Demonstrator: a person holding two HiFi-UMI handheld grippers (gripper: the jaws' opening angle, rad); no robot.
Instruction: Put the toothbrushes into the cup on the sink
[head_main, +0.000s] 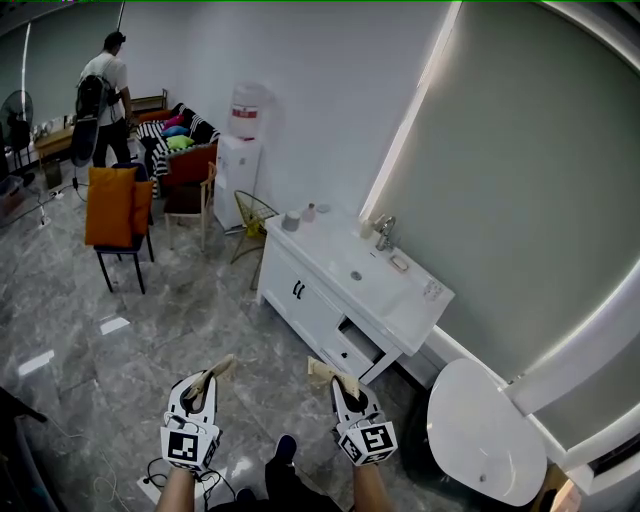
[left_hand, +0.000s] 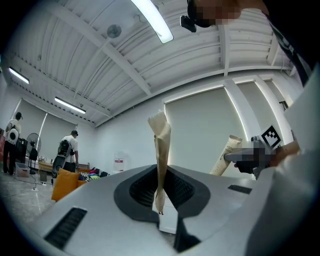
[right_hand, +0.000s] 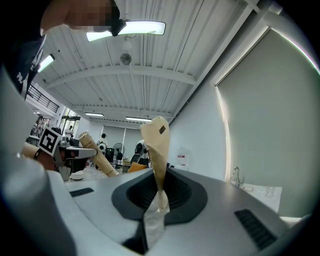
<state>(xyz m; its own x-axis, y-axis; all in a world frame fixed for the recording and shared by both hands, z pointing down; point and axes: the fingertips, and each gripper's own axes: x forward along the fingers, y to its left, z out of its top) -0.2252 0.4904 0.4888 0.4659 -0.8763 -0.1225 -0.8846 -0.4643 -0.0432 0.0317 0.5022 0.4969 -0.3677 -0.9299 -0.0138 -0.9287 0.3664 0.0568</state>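
Far left, an orange chair (head_main: 115, 205), then a water dispenser (head_main: 243, 150). Grey floor (head_main: 200, 310) lies before the sink (head_main: 325, 245). The left gripper (head_main: 205, 388) is pinched almost closed on the left toothbrush (left_hand: 161, 150), a tan paper-wrapped stick angling forward-right. The right gripper (head_main: 346, 388) is clamped the same way on the right toothbrush (right_hand: 158, 150), which leans forward-left. The cup (head_main: 291, 220) stands at the sink's left end.
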